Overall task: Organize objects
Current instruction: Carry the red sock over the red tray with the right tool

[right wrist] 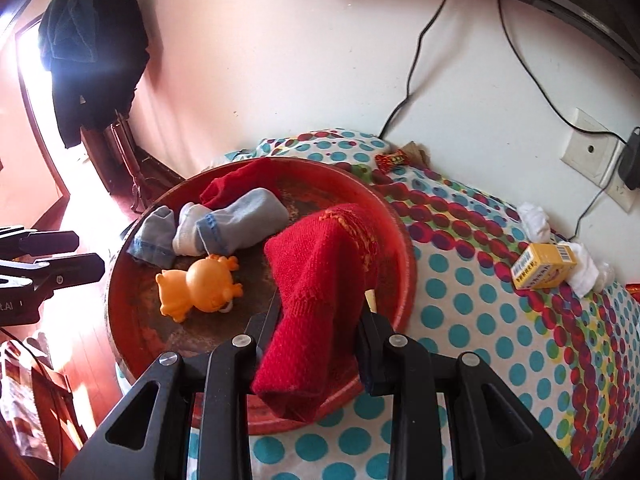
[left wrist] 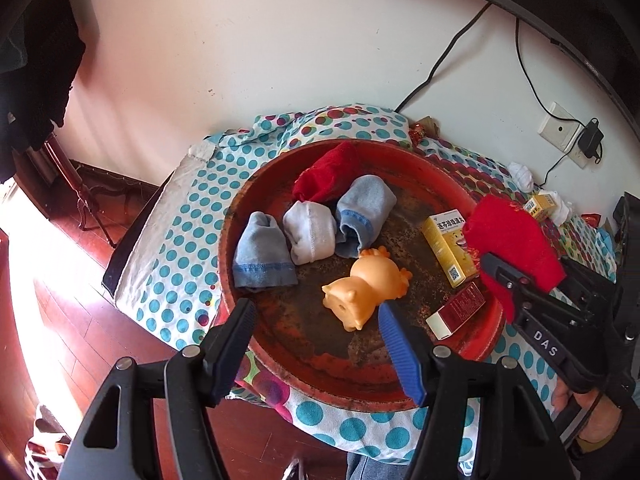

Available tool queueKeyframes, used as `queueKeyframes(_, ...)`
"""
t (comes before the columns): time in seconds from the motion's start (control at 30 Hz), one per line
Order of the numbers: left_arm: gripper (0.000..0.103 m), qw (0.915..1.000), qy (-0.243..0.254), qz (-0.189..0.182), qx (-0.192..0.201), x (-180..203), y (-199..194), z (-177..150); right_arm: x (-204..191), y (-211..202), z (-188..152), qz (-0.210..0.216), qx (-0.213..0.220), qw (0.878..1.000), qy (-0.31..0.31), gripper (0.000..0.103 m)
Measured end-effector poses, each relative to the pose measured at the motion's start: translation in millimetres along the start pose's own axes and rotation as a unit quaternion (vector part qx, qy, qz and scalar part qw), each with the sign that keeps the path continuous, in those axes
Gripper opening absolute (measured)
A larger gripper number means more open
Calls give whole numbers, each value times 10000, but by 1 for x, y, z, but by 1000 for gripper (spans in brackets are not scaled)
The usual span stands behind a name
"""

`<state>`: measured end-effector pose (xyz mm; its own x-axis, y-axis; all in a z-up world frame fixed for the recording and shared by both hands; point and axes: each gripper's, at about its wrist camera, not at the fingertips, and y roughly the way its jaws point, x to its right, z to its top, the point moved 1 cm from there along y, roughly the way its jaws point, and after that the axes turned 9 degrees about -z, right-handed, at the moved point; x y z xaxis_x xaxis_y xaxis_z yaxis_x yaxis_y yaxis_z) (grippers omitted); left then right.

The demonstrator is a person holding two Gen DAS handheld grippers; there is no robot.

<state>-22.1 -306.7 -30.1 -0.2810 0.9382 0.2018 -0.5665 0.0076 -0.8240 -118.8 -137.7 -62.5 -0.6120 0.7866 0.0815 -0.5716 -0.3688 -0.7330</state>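
Note:
A round red tray point(left wrist: 280, 356) point(right wrist: 404, 240) sits on a polka-dot cloth. In it lie a red sock point(left wrist: 328, 172), two grey-blue socks point(left wrist: 262, 254) point(left wrist: 362, 216), a white sock point(left wrist: 310, 232), an orange toy point(left wrist: 368, 284) point(right wrist: 200, 284), a yellow box point(left wrist: 448, 246) and a red-white box point(left wrist: 456, 310). My right gripper point(right wrist: 316, 312) point(left wrist: 504, 276) is shut on a second red sock point(right wrist: 316, 276) point(left wrist: 512, 236) and holds it over the tray's right side. My left gripper point(left wrist: 316, 344) is open and empty above the tray's near rim, by the toy.
On the cloth right of the tray lie another yellow box point(right wrist: 544, 266), white socks point(right wrist: 534, 220) and a red wrapper point(right wrist: 392, 160). Cables and a wall socket point(right wrist: 588, 148) are behind. The table edge drops to a wooden floor point(left wrist: 72, 320) on the left.

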Motion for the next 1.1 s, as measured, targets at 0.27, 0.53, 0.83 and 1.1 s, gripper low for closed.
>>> queueKeyframes(0.27, 66, 9998, -179, 22, -16, -12, -3, 2, -27, 43, 13, 171, -328, 9993, -9, 28)
queueKeyframes(0.53, 66, 9997, -210, -32, -112, -13, 3, 1, -40, 73, 21, 73, -480, 9988, -77, 28)
queueKeyframes(0.83, 66, 9996, -194, -63, -173, -10, 6, 0, -49, 83, 20, 138, -636, 9977, -182, 37)
queueKeyframes(1.1, 66, 9996, 39, -136, -228, 9, 8, -4, -23, 34, 16, 115, -211, 9997, 99, 57)
